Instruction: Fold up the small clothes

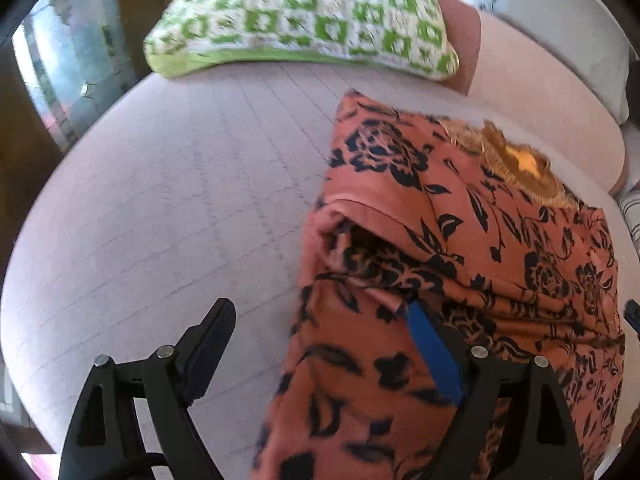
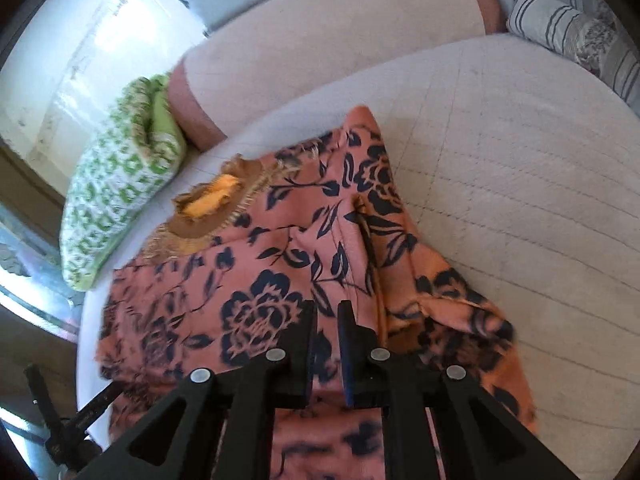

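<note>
A pale quilted bed (image 1: 160, 208) fills both views, with a green cushion (image 1: 304, 20) at its far edge and a striped pillow (image 2: 560, 24) off to one side. The garment (image 2: 280, 248), orange with dark flowers and a fringed neck patch (image 2: 208, 204), lies partly folded in the middle of the bed, one flap doubled over.

The left gripper (image 1: 320, 320) stands spread wide over the garment's edge, nothing pinched; one finger (image 1: 434, 350) rests on the cloth, the other over bare bed. The right gripper (image 2: 327, 320) is pressed nearly together low over the garment; whether cloth is caught I cannot tell.

To fold well, the left should close on the loose edge, lift it clear, carry it across evenly, then smooth the crease.
</note>
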`<state>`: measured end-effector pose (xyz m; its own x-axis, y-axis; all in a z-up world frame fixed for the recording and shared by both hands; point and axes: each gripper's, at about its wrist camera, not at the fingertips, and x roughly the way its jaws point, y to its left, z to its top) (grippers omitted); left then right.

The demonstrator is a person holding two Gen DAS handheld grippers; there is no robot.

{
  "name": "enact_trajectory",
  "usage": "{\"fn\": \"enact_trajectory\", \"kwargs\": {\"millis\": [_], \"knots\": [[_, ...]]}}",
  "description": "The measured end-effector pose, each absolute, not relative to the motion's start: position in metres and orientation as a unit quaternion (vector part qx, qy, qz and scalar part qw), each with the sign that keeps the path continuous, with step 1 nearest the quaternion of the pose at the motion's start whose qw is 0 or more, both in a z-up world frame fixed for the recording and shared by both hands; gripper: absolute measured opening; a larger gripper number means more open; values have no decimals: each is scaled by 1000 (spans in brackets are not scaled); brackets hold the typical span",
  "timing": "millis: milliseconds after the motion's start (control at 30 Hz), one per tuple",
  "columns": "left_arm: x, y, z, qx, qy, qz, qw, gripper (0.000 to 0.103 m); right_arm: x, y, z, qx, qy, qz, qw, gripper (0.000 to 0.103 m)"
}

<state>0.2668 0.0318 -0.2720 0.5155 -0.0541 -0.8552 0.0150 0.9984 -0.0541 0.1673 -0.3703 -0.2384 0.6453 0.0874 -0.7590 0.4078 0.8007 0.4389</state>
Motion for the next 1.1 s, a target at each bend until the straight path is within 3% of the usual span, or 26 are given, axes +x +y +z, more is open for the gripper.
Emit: {"fn": "enact_trajectory", "kwargs": {"millis": [200,433,500,533,567,600,633,667,700,867,933,967,1033,1100], "knots": [[206,63,-259,-24,469,2,883,89,83,-387,-220,310,402,-67,859,13],[155,98,-269,-68,478,-21,875,89,1,-408,-252,344,433,-27,833,18],[153,99,-270,-81,476,-49,875,87,-7,-414,-259,362,433,-20,825,24],[154,97,-271,-84,474,-64,874,86,-11,-418,-262,368,436,-20,821,36],[149,98,-269,-85,473,-73,874,73,-13,-423,-264,374,437,-24,818,58],[150,94,-270,-82,474,-92,872,50,-16,-427,-265,379,434,-31,816,70],[151,91,-273,-83,480,-107,867,38,-19,-432,-266,386,427,-42,816,79],[153,88,-275,-85,485,-116,863,22,-22,-436,-268,393,426,-44,814,79],[156,86,-280,-94,495,-129,854,16,-22,-439,-270,399,429,-43,809,79],[160,92,-279,-127,493,-133,850,17,-18,-444,-286,437,440,-23,784,78],[162,94,-281,-138,498,-129,846,37,-15,-441,-288,439,440,-12,783,77],[162,96,-282,-144,503,-126,843,60,-14,-439,-290,438,447,-7,780,76],[161,101,-286,-164,510,-128,835,64,-13,-432,-290,429,452,0,782,76],[160,100,-286,-157,509,-138,835,64,-10,-422,-293,438,463,44,769,68]]}}
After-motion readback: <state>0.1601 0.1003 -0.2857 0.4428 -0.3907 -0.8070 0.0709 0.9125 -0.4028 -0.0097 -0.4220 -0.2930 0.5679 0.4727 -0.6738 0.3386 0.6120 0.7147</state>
